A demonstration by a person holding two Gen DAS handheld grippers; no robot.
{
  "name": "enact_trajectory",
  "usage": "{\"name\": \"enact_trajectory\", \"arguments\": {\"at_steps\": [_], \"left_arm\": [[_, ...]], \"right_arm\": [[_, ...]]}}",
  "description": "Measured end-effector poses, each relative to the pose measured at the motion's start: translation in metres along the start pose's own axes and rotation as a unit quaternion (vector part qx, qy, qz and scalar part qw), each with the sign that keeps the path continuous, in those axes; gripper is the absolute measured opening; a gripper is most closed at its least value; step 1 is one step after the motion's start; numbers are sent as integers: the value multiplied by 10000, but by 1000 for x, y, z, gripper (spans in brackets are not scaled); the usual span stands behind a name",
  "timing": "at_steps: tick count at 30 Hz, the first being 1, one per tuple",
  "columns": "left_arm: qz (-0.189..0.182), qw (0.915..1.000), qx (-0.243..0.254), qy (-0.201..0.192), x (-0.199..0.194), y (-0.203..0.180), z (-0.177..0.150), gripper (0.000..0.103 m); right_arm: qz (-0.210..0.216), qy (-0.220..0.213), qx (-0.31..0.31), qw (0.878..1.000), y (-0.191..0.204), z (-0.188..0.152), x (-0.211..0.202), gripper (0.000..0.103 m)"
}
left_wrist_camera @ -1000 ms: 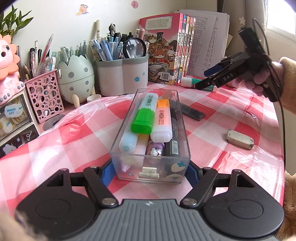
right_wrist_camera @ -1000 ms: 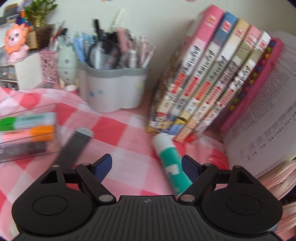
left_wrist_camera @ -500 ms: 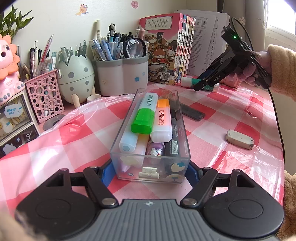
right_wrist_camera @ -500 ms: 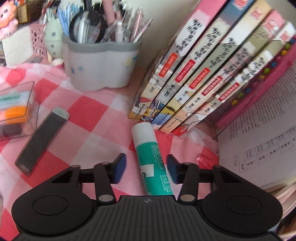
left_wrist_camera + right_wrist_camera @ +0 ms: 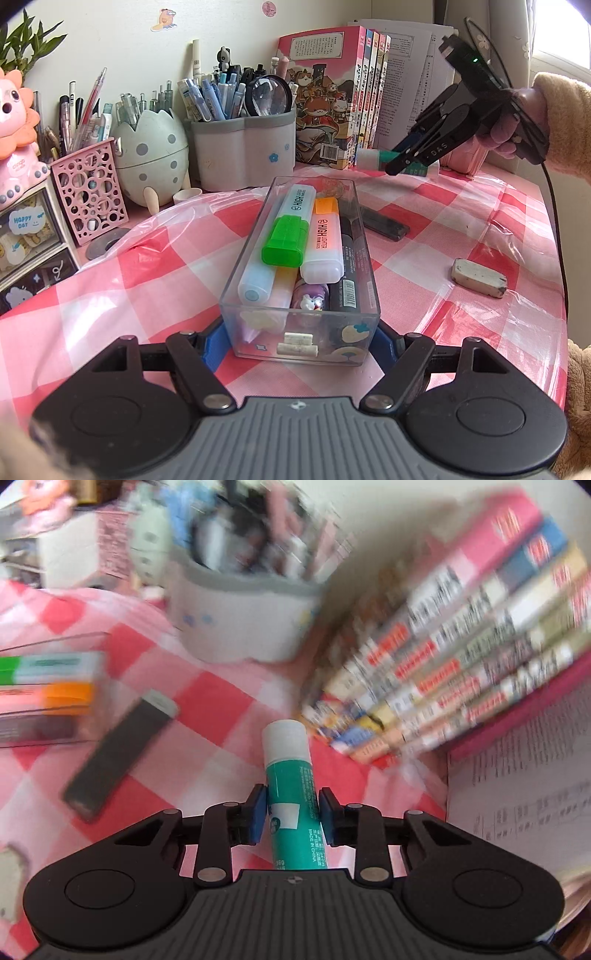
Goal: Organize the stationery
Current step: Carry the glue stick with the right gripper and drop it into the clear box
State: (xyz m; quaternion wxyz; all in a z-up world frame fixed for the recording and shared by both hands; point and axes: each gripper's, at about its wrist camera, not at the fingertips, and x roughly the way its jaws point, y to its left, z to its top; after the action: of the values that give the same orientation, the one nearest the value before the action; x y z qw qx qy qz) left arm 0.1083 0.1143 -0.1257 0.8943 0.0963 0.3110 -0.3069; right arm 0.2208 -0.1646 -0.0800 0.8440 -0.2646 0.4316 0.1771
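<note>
- Landmark: clear plastic box (image 5: 300,314) on the pink-checked tablecloth (image 5: 147,266).
- Left gripper (image 5: 300,338): jaws narrowed onto the near end of the box, one blue pad on each side wall; the box is held.
- Box contents: green-capped highlighter (image 5: 286,232), orange-capped highlighter (image 5: 321,236), black marker (image 5: 349,266).
- Right gripper (image 5: 291,818): jaws closing, with the glue stick (image 5: 293,797) between the pads and both pads against its teal barrel.
- Glue stick location: beyond the box and to its right, near the row of books (image 5: 332,96).
- Eraser (image 5: 478,277): right of the box, well apart.
- Black flat case (image 5: 384,223): just beside the far right side of the box.
</note>
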Motion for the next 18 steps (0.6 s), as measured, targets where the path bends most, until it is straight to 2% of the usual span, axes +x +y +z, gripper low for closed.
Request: {"name": "enact_trajectory", "arguments": {"at_steps": [3, 5, 9, 12, 15, 18], "left_arm": [[0, 10000, 0, 0, 0, 0, 0, 51], [0, 10000, 0, 0, 0, 0, 0, 51], [0, 10000, 1, 0, 0, 0, 0, 52], [0, 10000, 1, 0, 0, 1, 0, 52], [0, 10000, 1, 1, 0, 1, 0, 52], [0, 10000, 1, 1, 0, 1, 0, 52]], "right_arm": [[256, -344, -630, 9971, 17, 10, -17, 30], [465, -572, -1182, 9902, 33, 17, -31, 30], [1002, -950, -2251, 9645, 67, 32, -61, 30], [1213, -1093, -3086, 9371, 92, 43, -74, 30], [1328, -1104, -3942, 9027, 117, 48, -81, 30], [1296, -1037, -4775, 8628, 141, 49, -78, 30]]}}
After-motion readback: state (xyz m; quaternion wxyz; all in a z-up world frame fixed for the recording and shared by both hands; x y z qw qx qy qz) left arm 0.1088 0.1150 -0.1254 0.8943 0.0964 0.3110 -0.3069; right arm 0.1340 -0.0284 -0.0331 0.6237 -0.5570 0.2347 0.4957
